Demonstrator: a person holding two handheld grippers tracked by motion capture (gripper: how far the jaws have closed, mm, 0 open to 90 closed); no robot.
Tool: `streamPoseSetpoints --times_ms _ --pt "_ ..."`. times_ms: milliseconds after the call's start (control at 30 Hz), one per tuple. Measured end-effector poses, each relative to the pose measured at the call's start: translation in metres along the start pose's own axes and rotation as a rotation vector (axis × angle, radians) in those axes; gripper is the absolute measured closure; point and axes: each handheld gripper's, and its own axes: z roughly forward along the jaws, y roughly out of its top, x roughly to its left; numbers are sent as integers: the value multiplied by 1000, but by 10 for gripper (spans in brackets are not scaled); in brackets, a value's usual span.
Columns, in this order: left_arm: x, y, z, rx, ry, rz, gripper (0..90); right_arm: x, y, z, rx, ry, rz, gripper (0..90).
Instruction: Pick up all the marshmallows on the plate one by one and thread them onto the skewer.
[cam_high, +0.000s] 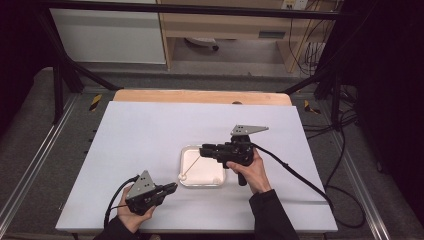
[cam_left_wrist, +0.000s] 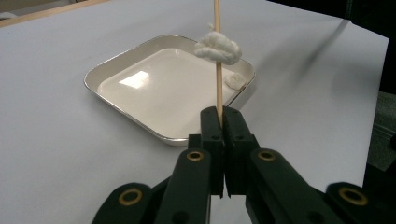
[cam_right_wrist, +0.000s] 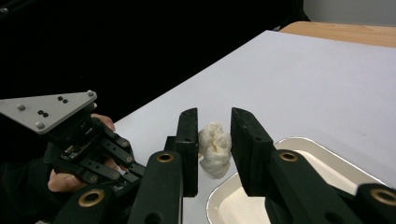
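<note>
Your left gripper (cam_left_wrist: 223, 116) is clamped on a thin wooden skewer (cam_left_wrist: 217, 84) carrying 1 white marshmallow (cam_left_wrist: 218, 48) over the white tray (cam_left_wrist: 122, 60) at the bench's centre — your right gripper (cam_right_wrist: 212, 149) stands narrowly parted around that marshmallow. A 2nd white piece (cam_left_wrist: 235, 80) lies in the tray's corner.

A lab-style recording bay; black metal frame (cam_high: 65, 70) ringing the white table (cam_high: 150, 135); loose cables (cam_high: 345, 125) trailing over grey carpet (cam_high: 30, 135).
</note>
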Motion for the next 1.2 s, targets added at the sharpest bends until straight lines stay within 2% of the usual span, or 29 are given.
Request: streamPoseSetpoints --times_ms 233,467,600,900,1200 --pt "-1 -1 0 -17 13 3 884 0 -4 5 -5 30 35 733" --pt "0 -1 -2 -41 22 -29 884 3 -8 10 -48 40 60 758" --pt "-1 -2 -1 -37 22 -38 885 5 -11 13 -70 41 61 772" --pt "-3 -2 2 -30 23 -51 885 7 -18 20 -82 42 51 789" --pt "-4 -2 3 -24 29 -44 886 10 -23 24 -88 52 42 803"
